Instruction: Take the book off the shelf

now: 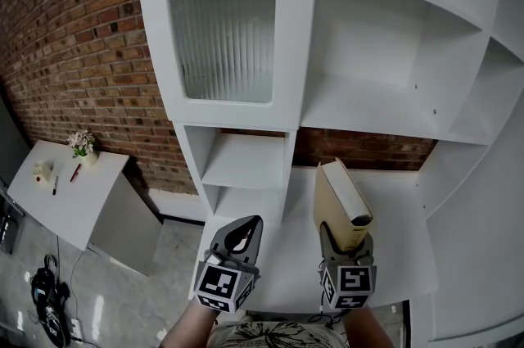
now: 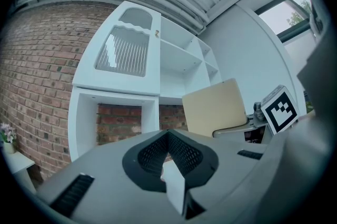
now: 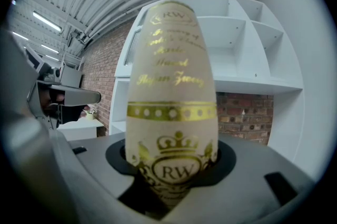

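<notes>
Red brick wall (image 1: 74,51) is seen at the far left, with a small white table (image 1: 90,199) before it. The left gripper (image 1: 248,225) is held low and near, pointed at the white shelf unit (image 1: 393,51); its jaws are pressed together with nothing between them. The right gripper (image 1: 345,241) is held just beside it at the same height, its jaws pinching the lower end of the book (image 1: 339,197). The book is carried upright, clear of the shelves, above the white counter (image 1: 393,207). On its tan spine a gold "RW" monogram (image 3: 172,171) is printed beneath a crown; the gold script above cannot be read.
</notes>
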`<act>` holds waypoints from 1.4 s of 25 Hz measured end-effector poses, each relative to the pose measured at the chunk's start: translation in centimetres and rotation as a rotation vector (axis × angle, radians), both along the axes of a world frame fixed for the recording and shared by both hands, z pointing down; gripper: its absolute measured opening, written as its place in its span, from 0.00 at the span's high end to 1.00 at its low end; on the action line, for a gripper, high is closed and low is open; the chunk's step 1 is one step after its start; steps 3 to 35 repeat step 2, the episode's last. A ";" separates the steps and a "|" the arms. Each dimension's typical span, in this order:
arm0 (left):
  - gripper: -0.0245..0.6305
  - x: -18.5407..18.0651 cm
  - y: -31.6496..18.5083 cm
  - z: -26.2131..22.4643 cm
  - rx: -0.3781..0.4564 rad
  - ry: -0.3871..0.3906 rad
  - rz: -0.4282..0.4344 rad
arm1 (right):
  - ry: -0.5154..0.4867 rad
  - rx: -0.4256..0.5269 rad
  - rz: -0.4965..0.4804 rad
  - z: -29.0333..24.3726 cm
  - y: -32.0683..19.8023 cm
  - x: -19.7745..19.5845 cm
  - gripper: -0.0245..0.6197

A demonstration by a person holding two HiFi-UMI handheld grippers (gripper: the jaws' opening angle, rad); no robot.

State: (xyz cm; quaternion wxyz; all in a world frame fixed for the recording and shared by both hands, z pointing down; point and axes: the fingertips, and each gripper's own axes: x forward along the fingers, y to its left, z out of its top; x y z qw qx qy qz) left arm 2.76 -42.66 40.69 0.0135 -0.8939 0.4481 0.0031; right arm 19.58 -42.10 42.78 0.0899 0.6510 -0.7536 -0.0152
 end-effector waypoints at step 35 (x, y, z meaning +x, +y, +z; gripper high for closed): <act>0.94 -0.1 -0.3 0.1 0.002 0.000 -0.005 | -0.005 -0.001 -0.002 0.2 -0.2 0.0 0.61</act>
